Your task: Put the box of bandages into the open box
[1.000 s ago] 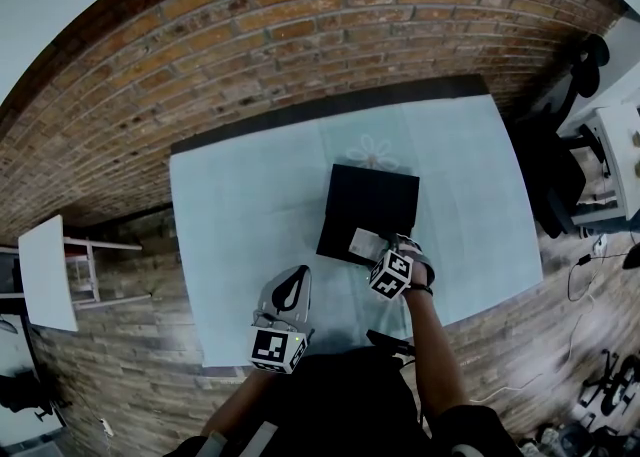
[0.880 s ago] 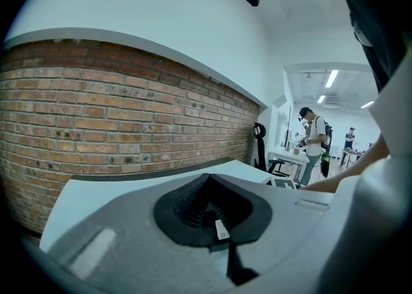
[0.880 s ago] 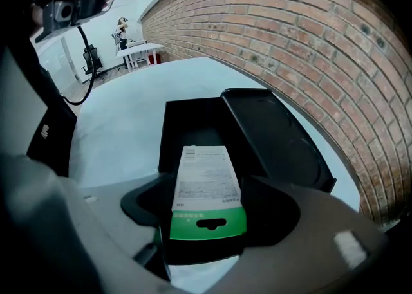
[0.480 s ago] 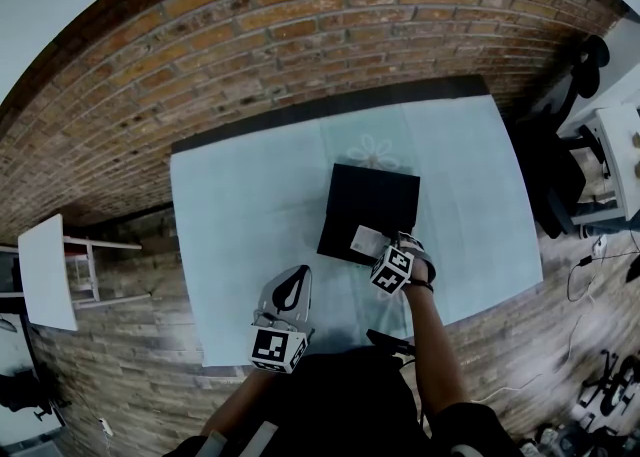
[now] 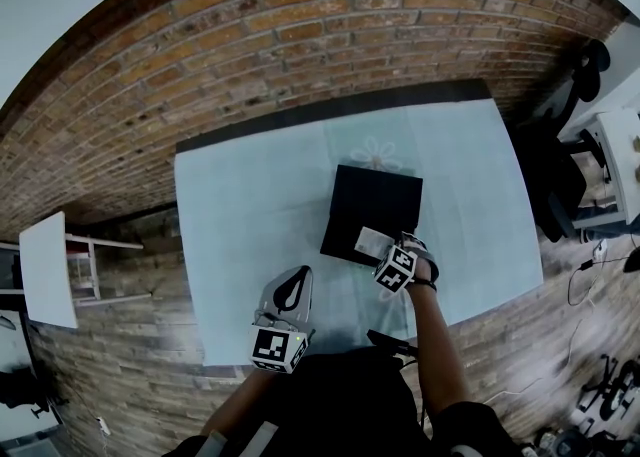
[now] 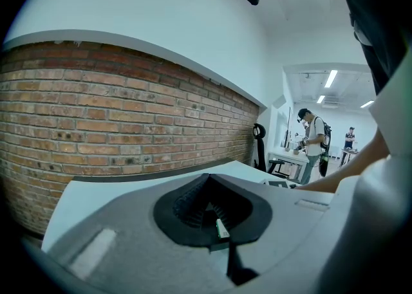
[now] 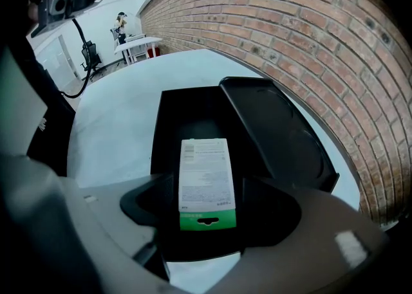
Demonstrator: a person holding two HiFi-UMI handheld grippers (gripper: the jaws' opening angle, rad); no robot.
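Observation:
The black open box (image 5: 372,207) lies in the middle of the pale blue table, its lid (image 7: 277,128) folded out to one side. My right gripper (image 5: 386,251) is shut on the box of bandages (image 5: 373,242), a white carton with a green end (image 7: 206,182). The carton hangs over the near edge of the black box's dark inside (image 7: 193,122), pointing into it. My left gripper (image 5: 294,282) hovers at the table's near edge, left of the black box, with its jaws shut and nothing between them (image 6: 216,214).
The pale blue cloth (image 5: 250,205) covers the table, which stands against a brick wall (image 5: 300,35). A small white table (image 5: 47,270) stands at the far left. A black chair and a white desk (image 5: 600,160) are at the right. People (image 6: 313,145) stand far off.
My right gripper has crept slightly forward over the black box's near edge with the carton in it. The left gripper has not moved.

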